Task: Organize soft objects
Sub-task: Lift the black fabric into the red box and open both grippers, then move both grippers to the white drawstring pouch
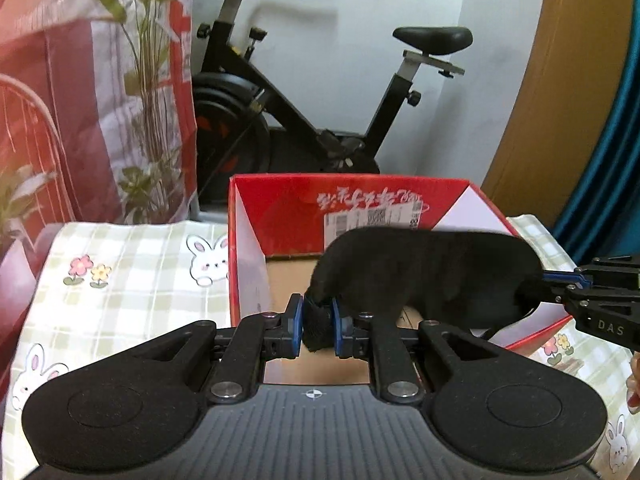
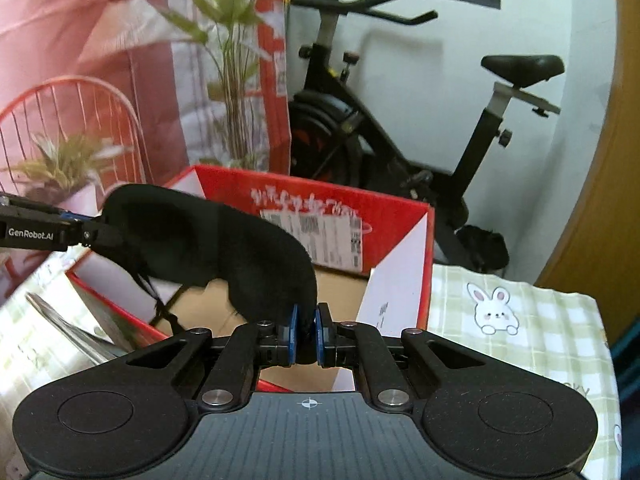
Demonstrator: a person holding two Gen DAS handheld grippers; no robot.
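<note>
A black padded eye mask (image 1: pixel 432 276) hangs stretched between both grippers above an open red cardboard box (image 1: pixel 280 200). My left gripper (image 1: pixel 318 320) is shut on the mask's left end, the dark fabric pinched between its blue pads. My right gripper (image 2: pixel 306 334) is shut on the mask's other end (image 2: pixel 224 252), and its fingers enter the left wrist view from the right edge (image 1: pixel 568 280). In the right wrist view the left gripper (image 2: pixel 92 224) comes in from the left, gripping the far end. A thin black strap (image 2: pixel 160 304) dangles from the mask into the box (image 2: pixel 400 216).
The box stands on a table with a green checked bunny-print cloth (image 1: pixel 132 272). Behind it are a black exercise bike (image 1: pixel 304 92), a red-and-white curtain with a plant (image 1: pixel 144 80), and a wooden door (image 1: pixel 560 80). Some flat shiny sheets (image 2: pixel 64 320) lie left of the box.
</note>
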